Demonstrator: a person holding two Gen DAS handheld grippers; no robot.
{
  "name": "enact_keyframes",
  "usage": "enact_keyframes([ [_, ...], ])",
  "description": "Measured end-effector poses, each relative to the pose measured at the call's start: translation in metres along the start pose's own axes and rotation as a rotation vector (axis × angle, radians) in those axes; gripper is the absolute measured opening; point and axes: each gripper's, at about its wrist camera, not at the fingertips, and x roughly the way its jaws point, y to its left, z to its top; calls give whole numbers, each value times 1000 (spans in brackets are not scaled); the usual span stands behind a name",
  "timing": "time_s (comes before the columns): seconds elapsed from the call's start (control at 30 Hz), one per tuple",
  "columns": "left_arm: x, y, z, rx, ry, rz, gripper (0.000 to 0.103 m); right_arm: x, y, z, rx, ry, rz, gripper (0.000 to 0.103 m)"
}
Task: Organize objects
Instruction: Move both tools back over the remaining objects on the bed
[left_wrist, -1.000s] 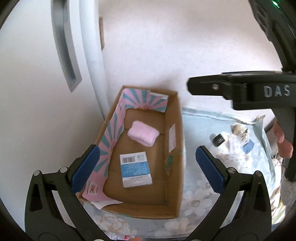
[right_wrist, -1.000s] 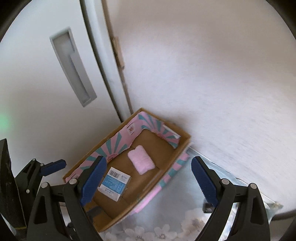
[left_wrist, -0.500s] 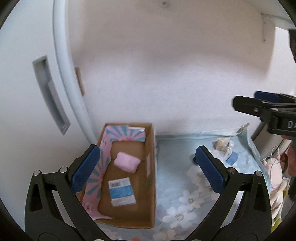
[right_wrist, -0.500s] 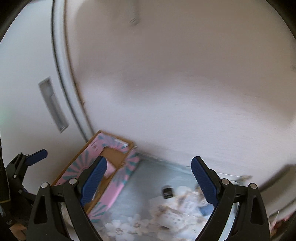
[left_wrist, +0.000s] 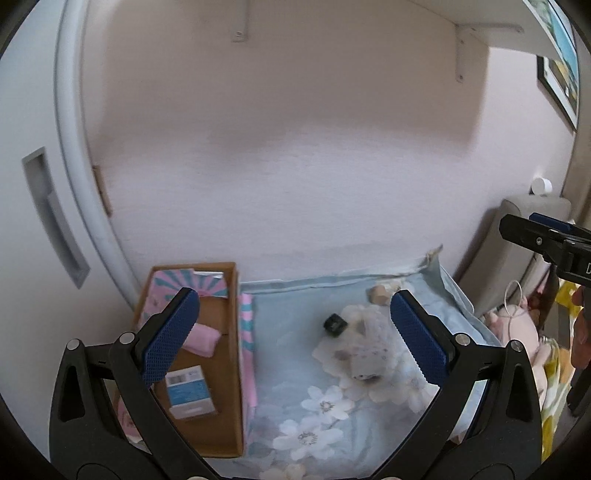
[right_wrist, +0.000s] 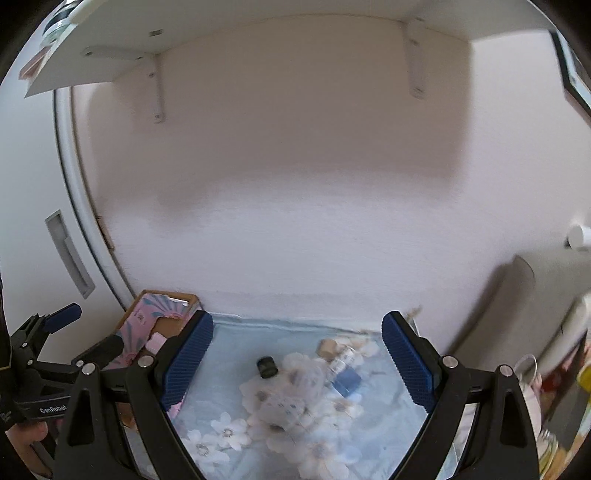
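Cardboard box (left_wrist: 232, 354) holds two things, one pink pad (left_wrist: 201, 339) and one blue carton (left_wrist: 190, 392); both grippers' fingers gape empty.

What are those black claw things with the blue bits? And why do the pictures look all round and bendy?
Those claws are grippers, tools a person holds, one in each hand. Each has a little camera that looks out between its two fingers, and its lens bends the picture. One picture is from the left gripper, the other from the right gripper. Both are open and hold nothing. Below them lies a blue flowery cloth. On the cloth are a small black thing, a blue block and a few more small things, too blurry to name. Beside the cloth stands a cardboard box with a pink soft thing and a blue and white packet inside.
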Motion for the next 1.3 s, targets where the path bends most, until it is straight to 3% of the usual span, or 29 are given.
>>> enact_keyframes([
  [0.3, 16, -28, 0, 41, 41, -65, 103, -10, -25, -5, 47, 0, -32, 91],
  [0.6, 85, -71, -32, 85, 219, -199, 103, -10, -45, -3, 75, 10, -62, 91],
  [0.9, 168, -101, -89, 143, 404, -224, 103, -3, -66, -11, 94, 61, -120, 91],
  [1.13, 215, -111, -117, 154, 469, -212, 101, 6, -72, -20, 90, 92, -133, 91],
  [1.3, 234, -116, -132, 169, 499, -202, 90, 13, -72, -26, 83, 116, -129, 91],
])
